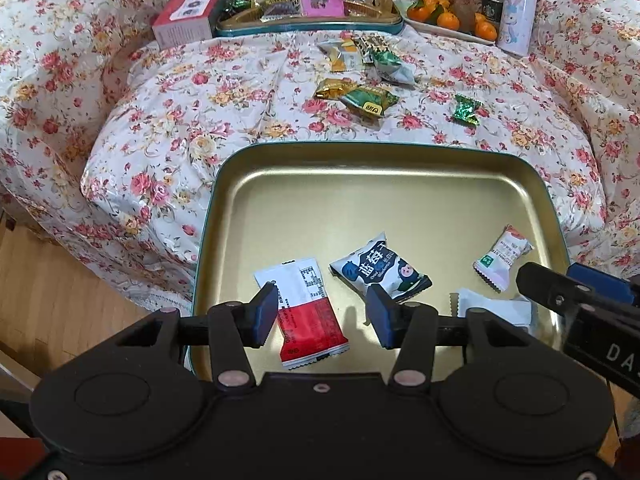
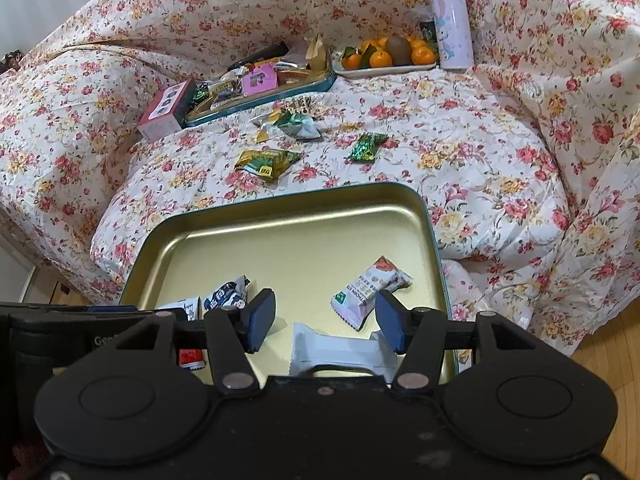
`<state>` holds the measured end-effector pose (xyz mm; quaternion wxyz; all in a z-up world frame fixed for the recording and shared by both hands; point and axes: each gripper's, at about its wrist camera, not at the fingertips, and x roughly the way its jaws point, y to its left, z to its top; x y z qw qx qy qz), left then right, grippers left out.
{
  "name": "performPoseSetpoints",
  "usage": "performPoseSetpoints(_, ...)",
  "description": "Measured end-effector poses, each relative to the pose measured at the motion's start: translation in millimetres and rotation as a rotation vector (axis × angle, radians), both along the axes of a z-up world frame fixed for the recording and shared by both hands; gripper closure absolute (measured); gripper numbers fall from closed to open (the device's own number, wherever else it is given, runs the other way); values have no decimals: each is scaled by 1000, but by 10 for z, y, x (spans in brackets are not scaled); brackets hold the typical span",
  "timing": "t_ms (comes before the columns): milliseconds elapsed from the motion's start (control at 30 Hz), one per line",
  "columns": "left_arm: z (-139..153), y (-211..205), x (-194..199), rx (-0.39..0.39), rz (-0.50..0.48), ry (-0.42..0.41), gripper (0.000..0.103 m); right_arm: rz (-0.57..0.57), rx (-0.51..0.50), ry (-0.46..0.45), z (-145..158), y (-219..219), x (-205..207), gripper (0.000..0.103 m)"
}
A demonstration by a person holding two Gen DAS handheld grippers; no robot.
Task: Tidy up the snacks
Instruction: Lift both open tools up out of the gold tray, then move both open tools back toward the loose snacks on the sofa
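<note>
Nearest the cameras, the left tool (image 1: 320,314) hangs spread and empty over the gold tin tray (image 1: 400,184), above the red-and-white packet (image 1: 308,312). Beside it, the right tool (image 2: 326,322) stands spread over the white packet (image 2: 340,354), its pads clear of the wrapper. Four snacks lie flat in the tray: those two, the blue-and-white packet (image 1: 380,270) and the pink-and-white packet (image 1: 502,258). Sorting appears partly done. Farther out, loose on the floral-covered sofa seat (image 1: 180,128), remain the gold-and-green packets (image 1: 356,96), the small green candy (image 1: 466,110) and a mixed cluster (image 1: 368,58). At the back, a second tray (image 1: 308,26) is heaped with snacks. Wrappers are glossy, crinkled foil with serrated ends, likely slippery under pressure.
</note>
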<state>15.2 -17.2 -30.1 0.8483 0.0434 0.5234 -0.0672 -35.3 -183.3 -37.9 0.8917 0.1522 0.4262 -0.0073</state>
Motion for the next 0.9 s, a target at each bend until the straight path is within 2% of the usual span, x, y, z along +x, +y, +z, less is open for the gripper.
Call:
performPoseSetpoints(233,24,113,185,-42,-26,75,47,8,43,34,-40,-53,76,43)
performPoseSetpoints(333,53,139,278,-36,-41,96,47,6,57,33,-19,-64,111,42)
performPoseSetpoints(633,294,194,646,22,-57,30,47,7,59,-1,161,-190,354,41)
performPoseSetpoints(900,511,144,1101,49,-32,-60,47,-15,-13,-34,328,-366,869,41)
